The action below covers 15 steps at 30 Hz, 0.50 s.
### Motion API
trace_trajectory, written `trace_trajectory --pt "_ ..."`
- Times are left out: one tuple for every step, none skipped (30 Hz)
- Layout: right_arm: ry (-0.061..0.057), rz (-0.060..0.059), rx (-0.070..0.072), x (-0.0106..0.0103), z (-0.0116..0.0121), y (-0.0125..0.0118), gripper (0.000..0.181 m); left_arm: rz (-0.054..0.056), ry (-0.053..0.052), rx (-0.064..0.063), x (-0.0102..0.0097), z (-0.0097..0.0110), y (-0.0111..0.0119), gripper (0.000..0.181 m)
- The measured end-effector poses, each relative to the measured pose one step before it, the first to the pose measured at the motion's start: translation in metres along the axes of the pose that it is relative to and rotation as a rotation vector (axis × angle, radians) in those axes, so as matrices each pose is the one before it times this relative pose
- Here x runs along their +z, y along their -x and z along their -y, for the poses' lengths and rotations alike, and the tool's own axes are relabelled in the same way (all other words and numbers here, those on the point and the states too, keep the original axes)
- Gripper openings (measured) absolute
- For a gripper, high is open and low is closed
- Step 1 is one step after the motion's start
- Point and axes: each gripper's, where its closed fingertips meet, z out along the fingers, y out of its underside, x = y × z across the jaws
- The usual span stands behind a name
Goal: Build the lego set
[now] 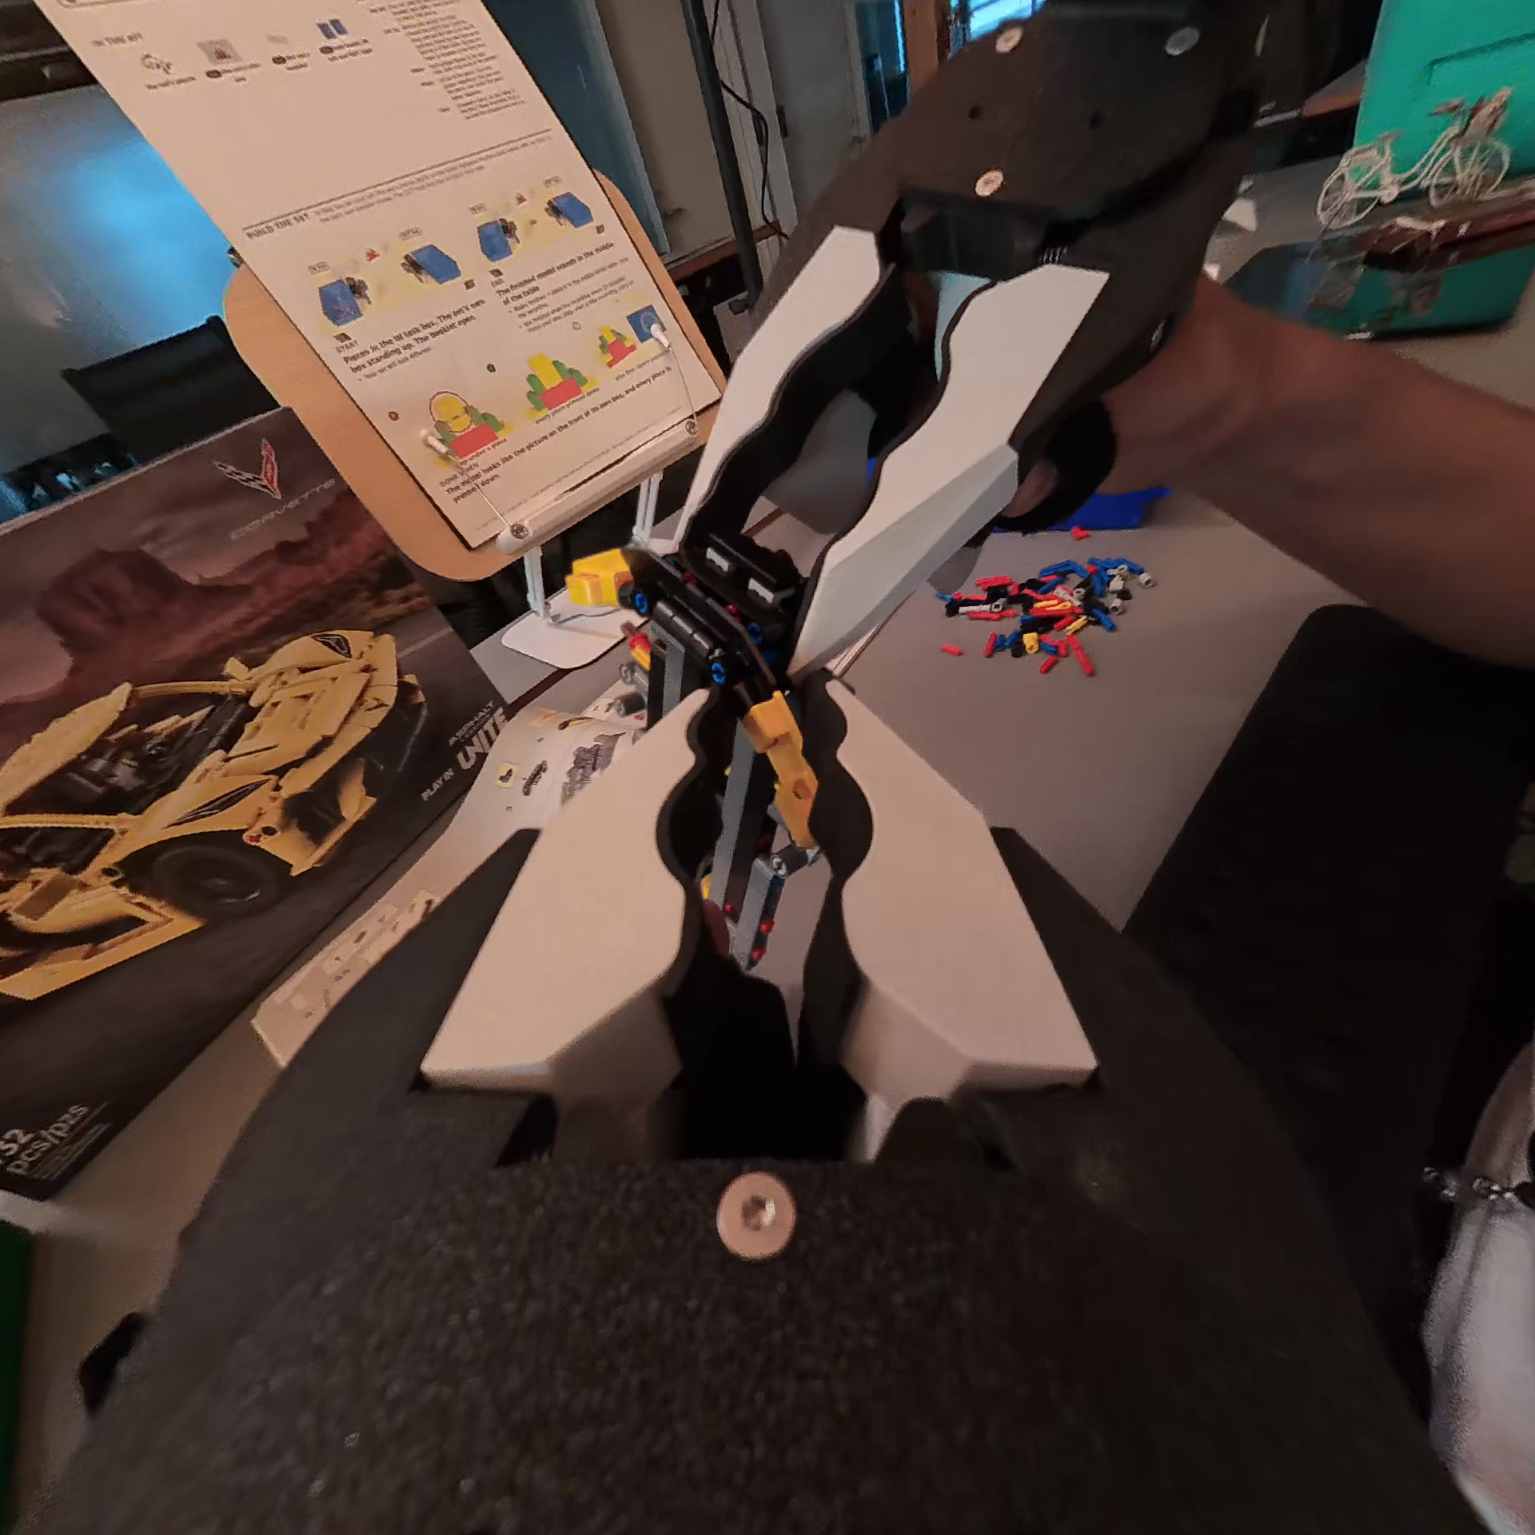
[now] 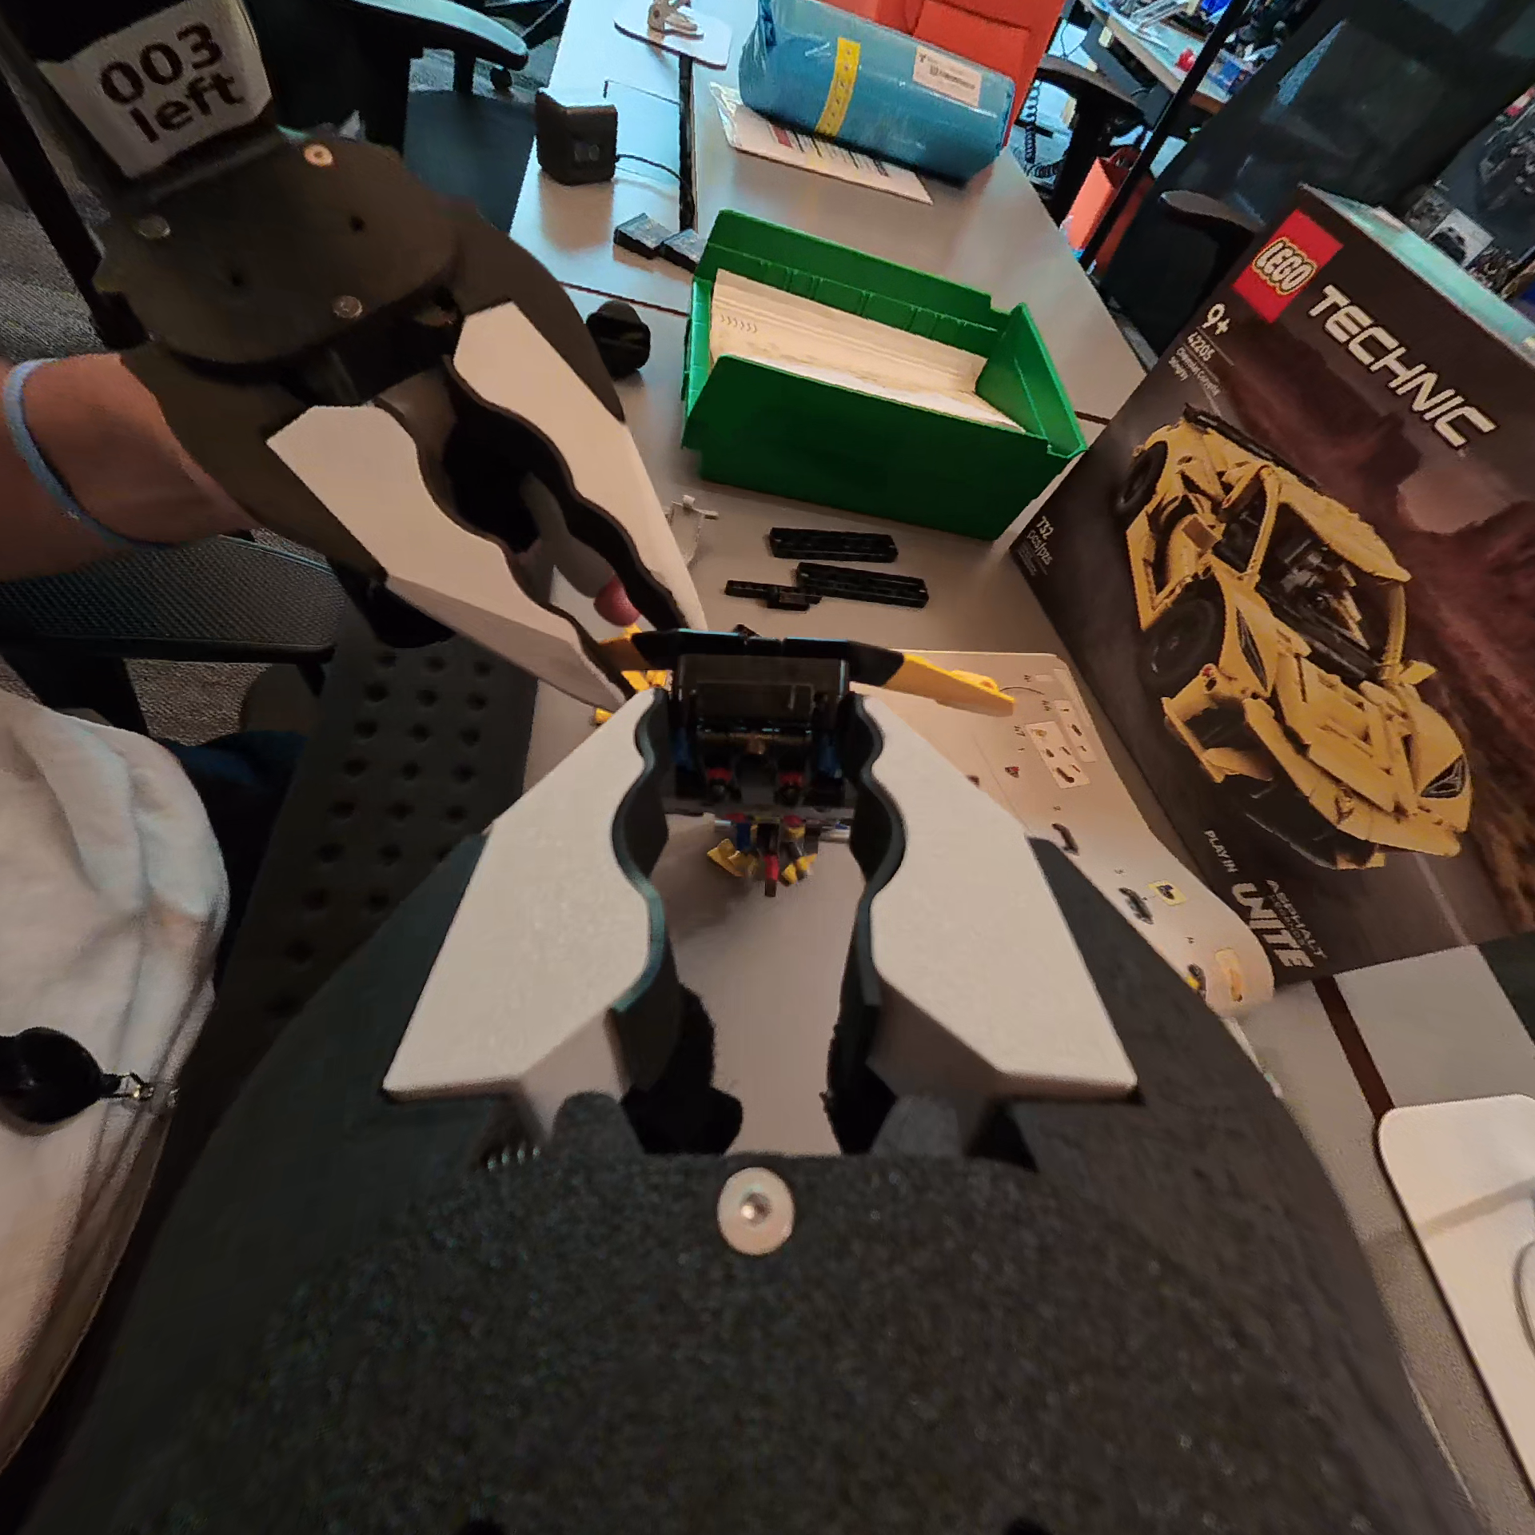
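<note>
Both grippers' fingers (image 2: 831, 747) apparently clamp assembly (image 2: 760, 731).

I see a long grey table (image 2: 1038, 241) running far into a dim, cluttered room — a teal cabinet (image 1: 1445, 125) far right, possibly office chairs (image 2: 465, 33) far left.
</note>
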Motion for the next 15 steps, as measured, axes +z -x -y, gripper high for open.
trace_trajectory --pt "-0.0011 -0.0002 -0.0028 0.00018 -0.00061 -0.00024 0.040 0.0041 0.0071 0.0218 0.00020 -0.00085 0.00027 0.015" --pt "0.0041 0.0005 -0.0052 0.00027 -0.00068 0.00031 0.040 -0.0001 0.0059 0.0173 -0.00003 -0.00082 0.00007 0.014" --pt "0.0031 -0.0025 -0.0037 0.00025 -0.00023 0.00004 0.040 -0.0020 0.0034 0.0042 -0.00010 -0.00030 0.00021 0.014" --pt "-0.0002 0.0009 0.0002 0.00009 0.00016 0.00005 0.040 -0.0008 0.0002 0.0017 -0.00028 -0.00009 0.00037 0.014" --pt "-0.0028 0.0024 -0.0001 0.00037 0.00037 -0.00003 0.040 0.0009 0.0005 0.0002 -0.00024 -0.00002 0.00049 0.014" --pt "0.0015 0.0009 0.0076 0.00028 0.00014 -0.00073 0.040 0.0061 0.0015 -0.0019 0.00022 0.00001 0.00060 0.014" --pt "0.0036 -0.0020 0.0124 0.00047 -0.00021 -0.00120 0.040 0.0089 -0.0001 0.0017 0.00073 -0.00015 0.00034 0.014" --pt "0.0005 -0.0022 0.0133 0.00085 0.00026 -0.00097 0.040 0.0049 -0.0048 0.0042 0.00021 -0.00012 0.00040 0.014" --pt "-0.0052 0.0011 -0.0085 0.00027 0.00055 0.00029 0.041 -0.0055 -0.0100 -0.0003 -0.00031 0.00010 0.00029 0.014" --pt "-0.0143 0.0079 -0.0229 -0.00020 0.00094 0.00111 0.041 -0.0150 -0.0126 -0.0083 -0.00064 0.00045 -0.00017 0.014" --pt "-0.0263 0.0249 -0.0195 -0.00071 0.00189 0.00179 0.042 -0.0199 -0.0134 -0.0048 -0.00083 0.00095 -0.00081 0.015" --pt "-0.0180 0.0317 0.0065 -0.00181 0.00031 0.00108 0.044 -0.0037 -0.0060 0.0023 -0.00115 0.00024 0.00212 0.013" --pt "-0.0022 0.0391 0.0230 -0.00442 -0.00140 -0.00079 0.049 -0.0059 0.0007 0.0015 -0.00195 -0.00104 0.00366 0.011" --pt "-0.0251 0.0300 0.0412 -0.00679 0.00175 -0.00347 0.050 -0.0255 -0.0064 -0.0117 -0.00259 -0.00068 0.00183 0.010" --pt "-0.0648 0.0515 0.0306 -0.00847 0.00647 -0.00094 0.048 -0.0403 -0.0154 -0.0197 -0.00266 0.00073 -0.00112 0.009"
